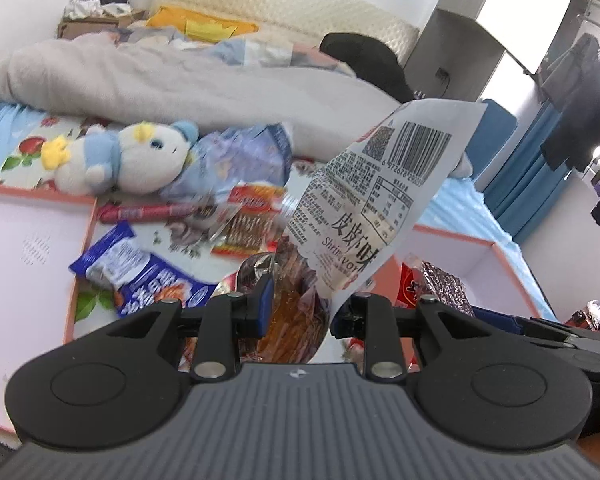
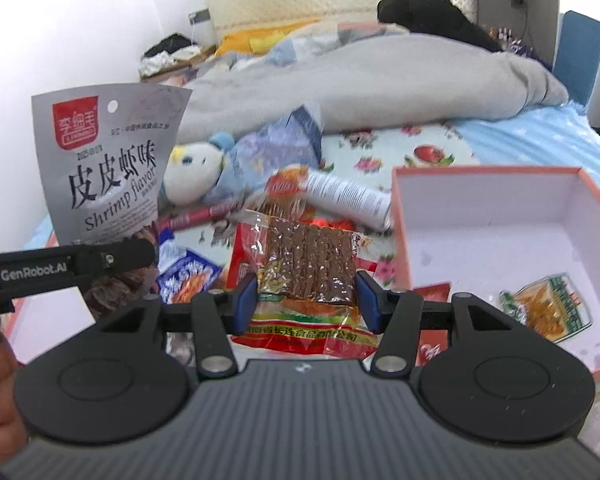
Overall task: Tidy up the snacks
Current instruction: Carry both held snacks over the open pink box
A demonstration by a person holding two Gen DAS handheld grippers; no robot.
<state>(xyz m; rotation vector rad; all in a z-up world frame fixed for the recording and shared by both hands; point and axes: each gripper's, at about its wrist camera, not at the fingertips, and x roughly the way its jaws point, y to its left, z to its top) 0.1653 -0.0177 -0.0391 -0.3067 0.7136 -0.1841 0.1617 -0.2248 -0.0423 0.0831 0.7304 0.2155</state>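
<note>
Left gripper [image 1: 302, 308] holds the grey shrimp-flavour pouch [image 1: 384, 196] by its lower part, raised over the bed. Right gripper [image 2: 306, 300] is clamped on a clear packet of brown strips [image 2: 312, 268], also lifted. Both packs look light, crinkly and slick; best pinched at a flat sealed edge, as film will flex and swing. An open pink-rimmed box [image 2: 500, 216] sits just right, two packets inside. Loose snack bags and a plush toy [image 2: 194, 176] clutter the sheet between.
</note>
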